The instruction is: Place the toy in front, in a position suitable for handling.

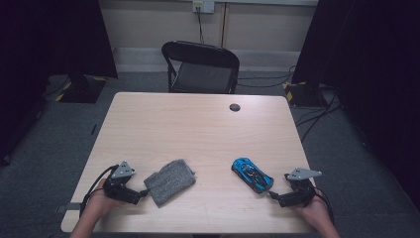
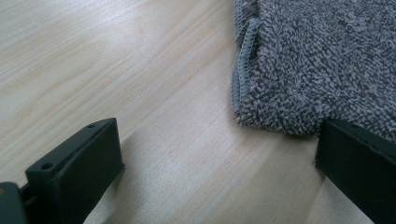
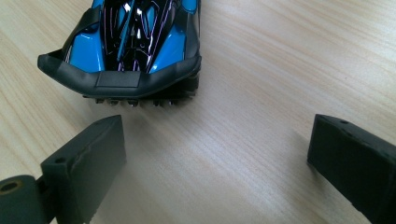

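Note:
A folded grey towel [image 1: 169,180] lies on the wooden table [image 1: 198,134] near its front left. My left gripper [image 1: 142,194] rests on the table just left of the towel, open, with bare wood between its jaws; the towel's corner [image 2: 299,84] lies just ahead of the right jaw in the left gripper view. A blue and black toy car [image 1: 252,174] sits front right. My right gripper [image 1: 271,195] rests open just behind the car's black bumper [image 3: 119,81], nothing between its jaws.
A black folding chair [image 1: 200,67] stands at the table's far edge. A round dark cable hole [image 1: 235,107] is set in the tabletop at the back right. Cables lie on the carpet to the right. Dark curtains hang on both sides.

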A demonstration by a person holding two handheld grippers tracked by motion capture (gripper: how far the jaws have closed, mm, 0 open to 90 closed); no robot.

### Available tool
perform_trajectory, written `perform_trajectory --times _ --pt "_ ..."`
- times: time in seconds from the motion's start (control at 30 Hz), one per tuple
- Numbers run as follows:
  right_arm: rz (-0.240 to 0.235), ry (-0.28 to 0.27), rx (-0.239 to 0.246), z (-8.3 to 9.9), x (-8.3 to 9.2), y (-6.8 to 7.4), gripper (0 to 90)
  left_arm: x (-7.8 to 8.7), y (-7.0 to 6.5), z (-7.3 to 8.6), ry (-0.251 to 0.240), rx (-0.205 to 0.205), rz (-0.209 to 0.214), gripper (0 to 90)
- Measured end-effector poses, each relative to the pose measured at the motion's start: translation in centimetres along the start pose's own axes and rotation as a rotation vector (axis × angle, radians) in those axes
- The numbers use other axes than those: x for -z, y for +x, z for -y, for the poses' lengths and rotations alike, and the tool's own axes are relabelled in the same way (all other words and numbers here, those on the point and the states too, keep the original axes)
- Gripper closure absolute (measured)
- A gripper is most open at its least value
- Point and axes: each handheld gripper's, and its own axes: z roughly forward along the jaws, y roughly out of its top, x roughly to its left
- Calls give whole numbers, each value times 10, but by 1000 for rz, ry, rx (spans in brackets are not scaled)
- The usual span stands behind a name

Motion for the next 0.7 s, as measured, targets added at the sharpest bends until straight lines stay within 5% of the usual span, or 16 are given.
perform_trajectory --times 0.17,0.27,0.4,0.53,0.7 --pt "0 0 1 0 0 0 38 3 1 0 -1 16 -4 29" --pt "-3 -1 2 1 1 0 37 6 3 -2 -5 50 11 156" --pt "-7 -1 6 2 2 0 38 9 1 -4 22 34 23 170" --pt "-9 15 3 0 3 -2 86 16 -6 -13 9 -25 6 175" --pt "-24 28 -7 -4 6 -3 151 20 -13 -21 -14 -50 17 174"
